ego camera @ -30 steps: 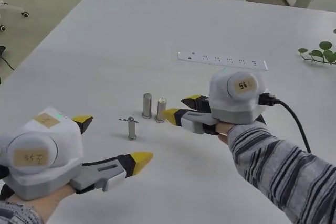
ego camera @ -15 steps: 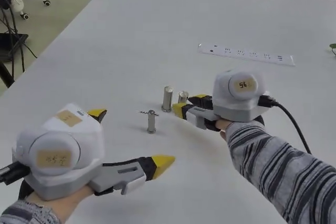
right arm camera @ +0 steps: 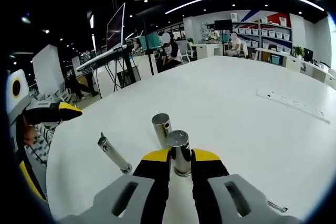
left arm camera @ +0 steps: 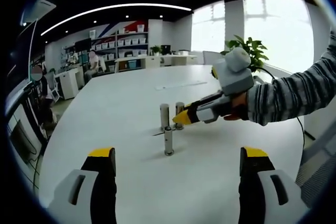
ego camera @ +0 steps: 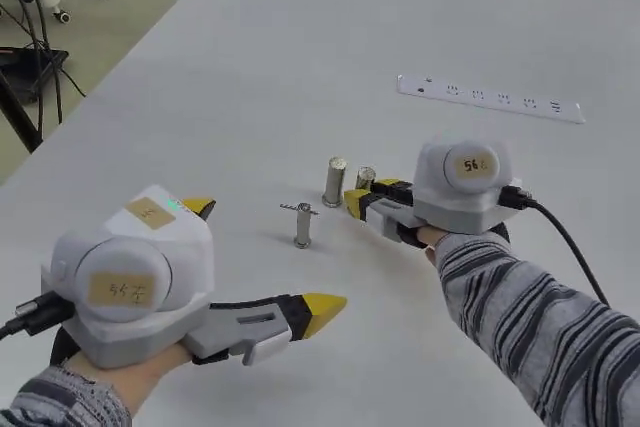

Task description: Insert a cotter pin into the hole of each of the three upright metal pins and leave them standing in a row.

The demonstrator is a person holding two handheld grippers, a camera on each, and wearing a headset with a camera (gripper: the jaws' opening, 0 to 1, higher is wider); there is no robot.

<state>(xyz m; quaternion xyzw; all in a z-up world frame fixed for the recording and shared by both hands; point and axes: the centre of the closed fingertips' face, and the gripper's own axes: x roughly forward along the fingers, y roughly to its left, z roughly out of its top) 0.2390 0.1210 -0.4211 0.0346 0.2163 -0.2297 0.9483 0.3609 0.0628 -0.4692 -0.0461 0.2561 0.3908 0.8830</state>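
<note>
Three short metal pins stand upright on the white table (ego camera: 250,77). The left pin (ego camera: 303,226) (left arm camera: 168,141) (right arm camera: 113,154) has a cotter pin (ego camera: 296,209) through its top. The middle pin (ego camera: 335,180) (right arm camera: 161,126) stands bare. My right gripper (ego camera: 358,198) (right arm camera: 181,157) is shut on the third pin (ego camera: 366,178) (right arm camera: 179,150), low on its shaft. My left gripper (ego camera: 262,257) (left arm camera: 178,153) hovers open a little in front of the pins, holding nothing. In the left gripper view the right gripper (left arm camera: 185,117) reaches in from the right to the third pin (left arm camera: 179,113).
A white power strip (ego camera: 490,100) (right arm camera: 294,103) lies behind the pins. A black cable (ego camera: 570,252) trails from the right gripper. A small loose metal piece (right arm camera: 275,206), likely a cotter pin, lies on the table by the right gripper. Office chairs stand off the left edge.
The right gripper's jaws, open around the third pin a second ago, have closed on it. The headset has moved, shifting the whole picture. The left gripper stays open.
</note>
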